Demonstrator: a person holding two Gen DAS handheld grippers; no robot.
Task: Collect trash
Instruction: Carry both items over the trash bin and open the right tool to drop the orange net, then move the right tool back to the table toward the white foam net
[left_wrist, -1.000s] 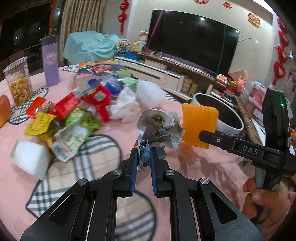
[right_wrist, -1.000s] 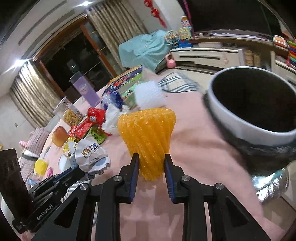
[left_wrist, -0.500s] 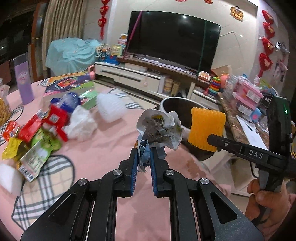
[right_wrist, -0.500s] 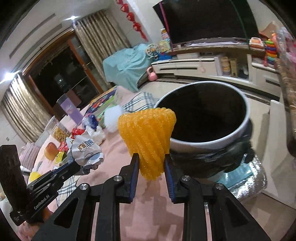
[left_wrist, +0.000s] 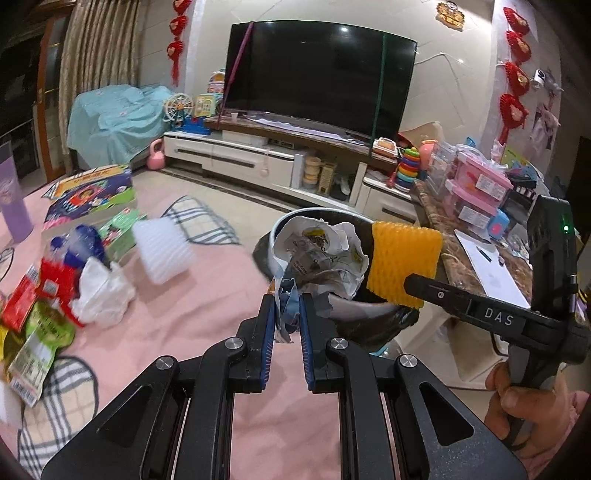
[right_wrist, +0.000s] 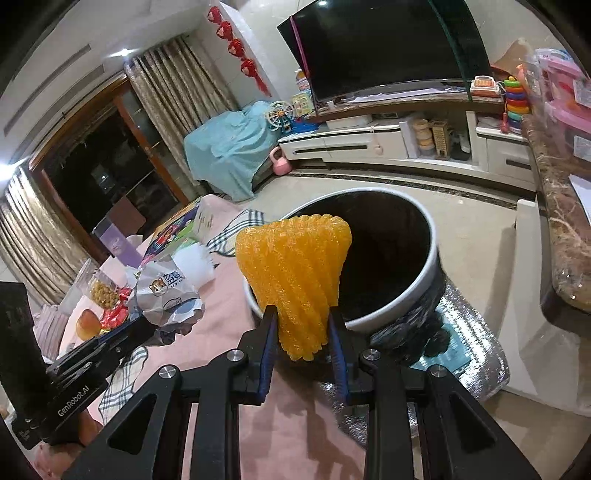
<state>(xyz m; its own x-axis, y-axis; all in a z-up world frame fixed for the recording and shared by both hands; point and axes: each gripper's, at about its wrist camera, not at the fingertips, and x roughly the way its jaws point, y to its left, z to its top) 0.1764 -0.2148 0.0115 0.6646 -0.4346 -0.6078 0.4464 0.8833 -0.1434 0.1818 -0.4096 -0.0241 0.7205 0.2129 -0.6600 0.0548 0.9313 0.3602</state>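
Observation:
My left gripper (left_wrist: 287, 314) is shut on a crumpled paper wrapper (left_wrist: 321, 254) and holds it over the near rim of the trash bin (left_wrist: 275, 236). My right gripper (right_wrist: 302, 334) is shut on an orange foam fruit net (right_wrist: 295, 273) and holds it over the bin's near rim; the bin (right_wrist: 424, 277) is white-rimmed with a black liner. The net also shows in the left wrist view (left_wrist: 404, 264), and the wrapper in the right wrist view (right_wrist: 168, 291). More wrappers (left_wrist: 40, 295) and a white foam net (left_wrist: 162, 249) lie on the pink tablecloth (left_wrist: 207, 306).
A white crumpled tissue (left_wrist: 101, 291), a picture-book box (left_wrist: 88, 192) and a purple bottle (left_wrist: 13, 199) are on the table. A jar of snacks (right_wrist: 99, 291) and an orange fruit (right_wrist: 88, 323) stand further left. A marble counter (right_wrist: 565, 229) is right of the bin.
Both grippers have swung right, off the table middle, carrying the wrapper and the orange net to above the bin. The bin now sits directly ahead of both.

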